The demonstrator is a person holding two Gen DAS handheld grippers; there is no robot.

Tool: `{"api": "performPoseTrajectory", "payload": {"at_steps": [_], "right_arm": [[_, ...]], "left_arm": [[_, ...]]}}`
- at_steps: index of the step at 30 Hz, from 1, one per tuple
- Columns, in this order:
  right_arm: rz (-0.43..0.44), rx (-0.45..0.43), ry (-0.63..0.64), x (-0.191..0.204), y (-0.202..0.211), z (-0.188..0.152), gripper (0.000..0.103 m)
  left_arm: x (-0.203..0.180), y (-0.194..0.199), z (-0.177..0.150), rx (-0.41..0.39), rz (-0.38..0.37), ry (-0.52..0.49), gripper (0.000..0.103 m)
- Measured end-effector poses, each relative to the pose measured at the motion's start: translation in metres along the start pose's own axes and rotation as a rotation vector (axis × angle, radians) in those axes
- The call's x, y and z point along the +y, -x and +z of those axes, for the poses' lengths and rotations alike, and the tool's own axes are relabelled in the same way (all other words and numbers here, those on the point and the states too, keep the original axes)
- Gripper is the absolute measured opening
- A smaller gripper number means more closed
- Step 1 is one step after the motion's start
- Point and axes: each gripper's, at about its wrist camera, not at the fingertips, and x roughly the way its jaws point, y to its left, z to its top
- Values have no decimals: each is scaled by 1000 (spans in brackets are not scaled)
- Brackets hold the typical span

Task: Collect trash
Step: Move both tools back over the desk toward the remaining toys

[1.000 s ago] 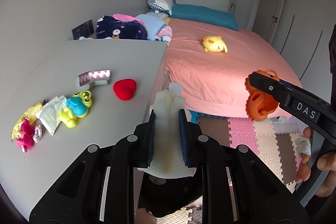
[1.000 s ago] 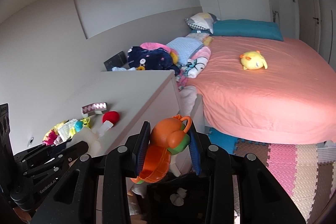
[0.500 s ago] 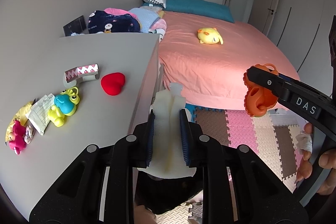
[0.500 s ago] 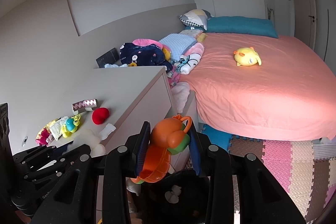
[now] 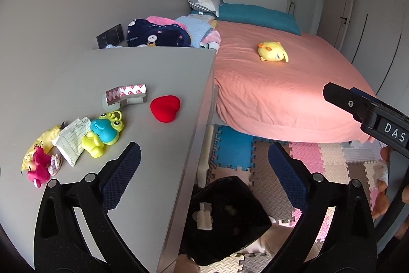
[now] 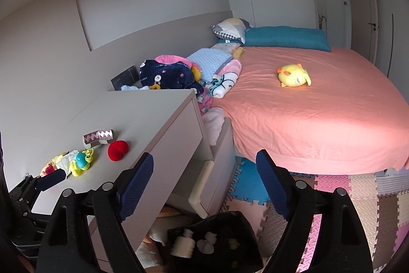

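L gripper (image 5: pixel 204 175) jaws wide apart, nothing btwn; blue knurled pads. R gripper (image 6: pixel 204 184) same, jaws apart & empty. Black bag (image 5: pixel 227 219), crumpled plastic, sits below & btwn both jaw pairs on foam puzzle mat (image 5: pixel 329 165); inside: pale ribbed foam wad (image 5: pixel 203 216) plus small bits. Smooth grey desk (image 5: pixel 76 73) left of L jaws w/ red heart (image 5: pixel 165 108), glossy frog toy (image 5: pixel 104 131), lined paper (image 5: pixel 72 141), pink toy (image 5: pixel 38 168). Pink bed (image 6: pixel 319 114) beyond.
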Motion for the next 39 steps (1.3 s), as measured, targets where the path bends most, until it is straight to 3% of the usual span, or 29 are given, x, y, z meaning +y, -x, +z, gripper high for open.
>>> {"api": "performPoseTrajectory", "payload": {"at_steps": [23, 39], "right_arm": [[37, 14, 24, 21, -9, 1, 83], [107, 54, 83, 70, -35, 3, 83]], "left_arm": [[11, 3, 1, 9, 27, 2, 96], [62, 9, -4, 23, 101, 66, 96]]}}
